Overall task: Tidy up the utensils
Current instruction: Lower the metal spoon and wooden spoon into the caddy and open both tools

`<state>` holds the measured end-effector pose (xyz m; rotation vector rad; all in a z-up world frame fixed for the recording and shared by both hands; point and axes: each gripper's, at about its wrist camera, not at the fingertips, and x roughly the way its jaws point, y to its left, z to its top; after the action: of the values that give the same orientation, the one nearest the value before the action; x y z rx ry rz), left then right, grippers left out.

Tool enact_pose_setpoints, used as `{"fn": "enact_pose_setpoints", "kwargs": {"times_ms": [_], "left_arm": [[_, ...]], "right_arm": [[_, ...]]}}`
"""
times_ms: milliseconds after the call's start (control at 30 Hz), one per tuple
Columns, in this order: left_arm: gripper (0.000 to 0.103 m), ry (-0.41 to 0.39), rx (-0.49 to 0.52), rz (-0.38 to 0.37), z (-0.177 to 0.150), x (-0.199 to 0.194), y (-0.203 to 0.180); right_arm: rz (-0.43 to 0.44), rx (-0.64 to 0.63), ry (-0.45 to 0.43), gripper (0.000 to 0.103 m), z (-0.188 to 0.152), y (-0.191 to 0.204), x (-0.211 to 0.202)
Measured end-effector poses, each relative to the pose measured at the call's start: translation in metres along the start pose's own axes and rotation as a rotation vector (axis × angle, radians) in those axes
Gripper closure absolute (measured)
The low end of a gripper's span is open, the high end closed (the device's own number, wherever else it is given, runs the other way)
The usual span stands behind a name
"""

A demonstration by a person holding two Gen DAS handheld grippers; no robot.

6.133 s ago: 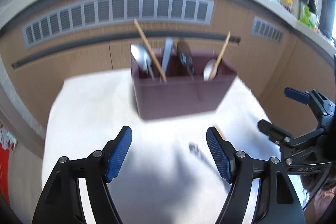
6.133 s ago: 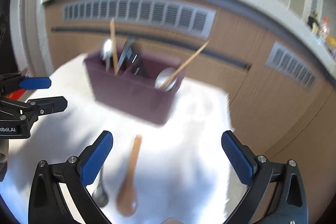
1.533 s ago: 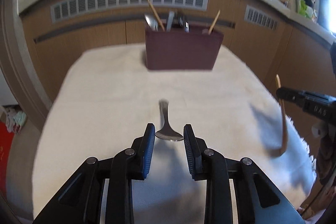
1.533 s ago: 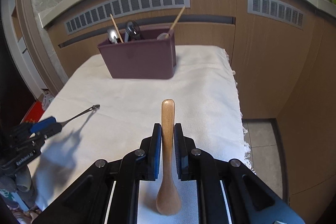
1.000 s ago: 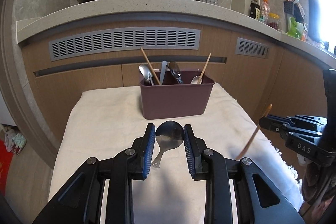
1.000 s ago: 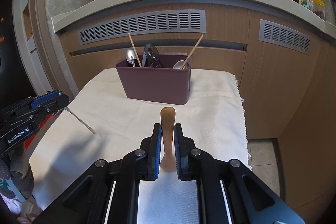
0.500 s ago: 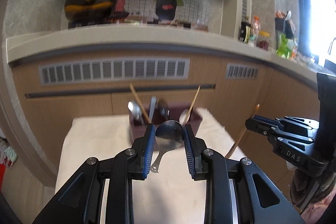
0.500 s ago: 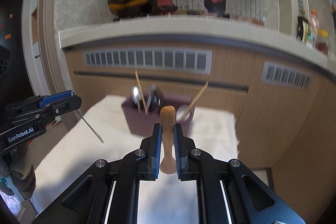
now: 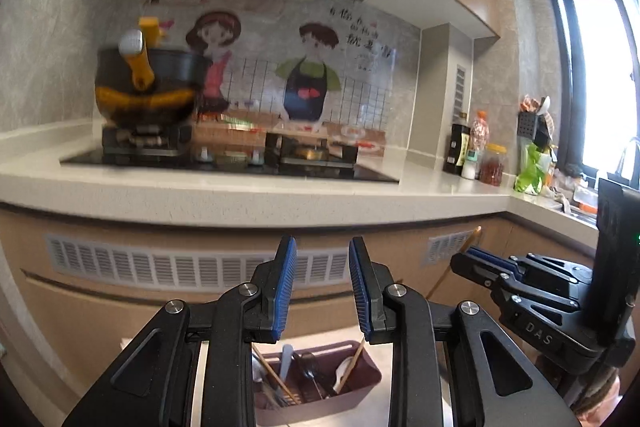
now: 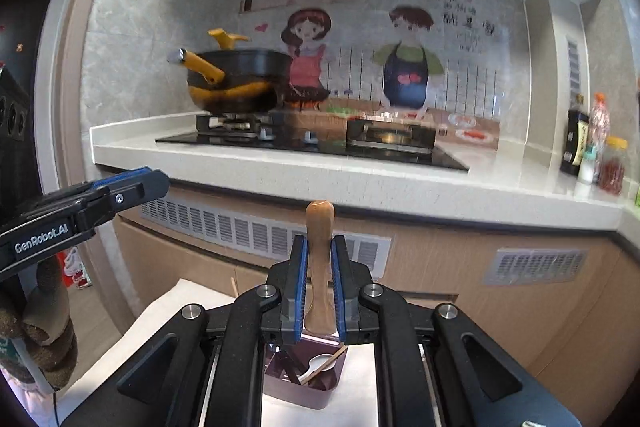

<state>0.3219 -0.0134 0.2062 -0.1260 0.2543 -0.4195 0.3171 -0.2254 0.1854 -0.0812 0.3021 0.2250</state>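
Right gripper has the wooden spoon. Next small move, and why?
Probably lower the right gripper straight down. It is shut on the wooden spoon, held upright, and the maroon holder sits directly below it on the table, with apparent room beside the white spoon.

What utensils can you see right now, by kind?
Chopsticks: 2
Spoons: 2 (wooden spoon in right gripper, pale spoon in bin)
Metal handle: 1
Dark tool: 1
Total: 6; more may be hidden.
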Motion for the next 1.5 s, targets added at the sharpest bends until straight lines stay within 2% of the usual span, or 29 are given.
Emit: {"fn": "enact_pose_setpoints", "kwargs": {"times_ms": [100, 167, 333, 433, 533, 600, 633, 700, 767, 900, 1000, 1100, 1133, 1200, 1267, 1333, 1433, 1500], "left_arm": [[0.075, 0.067, 0.008, 0.013, -0.019, 0.017, 0.011], [0.074, 0.12, 0.002, 0.054, -0.04, 0.026, 0.021], [0.07, 0.31, -0.124, 0.165, -0.108, 0.04, 0.062], [0.058, 0.431, -0.232, 0.241, -0.15, 0.04, 0.091], [0.056, 0.589, -0.353, 0.288, -0.19, 0.047, 0.117], [0.056, 0.688, -0.468, 0.289, -0.213, 0.057, 0.132], [0.056, 0.729, -0.53, 0.272, -0.224, 0.064, 0.137], [0.056, 0.776, -0.601, 0.287, -0.237, 0.078, 0.143], [0.056, 0.797, -0.608, 0.325, -0.243, 0.092, 0.14], [0.056, 0.817, -0.59, 0.46, -0.249, 0.119, 0.136], [0.056, 0.805, -0.54, 0.517, -0.248, 0.133, 0.123], [0.056, 0.789, -0.438, 0.558, -0.251, 0.139, 0.107], [0.063, 0.775, -0.39, 0.564, -0.253, 0.138, 0.101], [0.067, 0.747, -0.325, 0.565, -0.258, 0.132, 0.092], [0.078, 0.704, -0.311, 0.522, -0.26, 0.119, 0.087], [0.094, 0.656, -0.297, 0.478, -0.258, 0.102, 0.08], [0.094, 0.549, -0.181, 0.461, -0.246, 0.071, 0.059], [0.094, 0.516, -0.116, 0.459, -0.242, 0.057, 0.047]], "right_arm": [[-0.014, -0.007, 0.031, 0.092, -0.014, -0.002, 0.011], [-0.007, 0.009, 0.055, 0.092, -0.024, -0.005, 0.013], [0.004, 0.026, 0.097, 0.092, -0.048, -0.01, 0.007], [0.012, 0.028, 0.112, 0.092, -0.059, -0.01, 0.003], [0.014, 0.021, 0.126, 0.092, -0.074, -0.009, 0.0], [0.01, 0.024, 0.133, 0.092, -0.083, -0.009, -0.001], [0.01, 0.03, 0.137, 0.092, -0.088, -0.01, -0.002], [0.007, 0.043, 0.145, 0.092, -0.097, -0.013, -0.003], [0.001, 0.053, 0.154, 0.092, -0.105, -0.018, -0.004], [-0.018, 0.076, 0.172, 0.092, -0.118, -0.031, -0.009], [-0.039, 0.084, 0.181, 0.092, -0.125, -0.037, -0.01], [-0.044, 0.094, 0.183, 0.092, -0.129, -0.04, -0.012], [-0.045, 0.096, 0.183, 0.092, -0.129, -0.04, -0.012], [-0.044, 0.096, 0.183, 0.092, -0.129, -0.039, -0.012], [-0.044, 0.089, 0.179, 0.092, -0.128, -0.037, -0.014], [-0.041, 0.08, 0.173, 0.092, -0.124, -0.033, -0.016], [-0.039, 0.067, 0.163, 0.092, -0.121, -0.026, -0.019], [-0.034, 0.065, 0.168, 0.092, -0.12, -0.021, -0.02]]}}
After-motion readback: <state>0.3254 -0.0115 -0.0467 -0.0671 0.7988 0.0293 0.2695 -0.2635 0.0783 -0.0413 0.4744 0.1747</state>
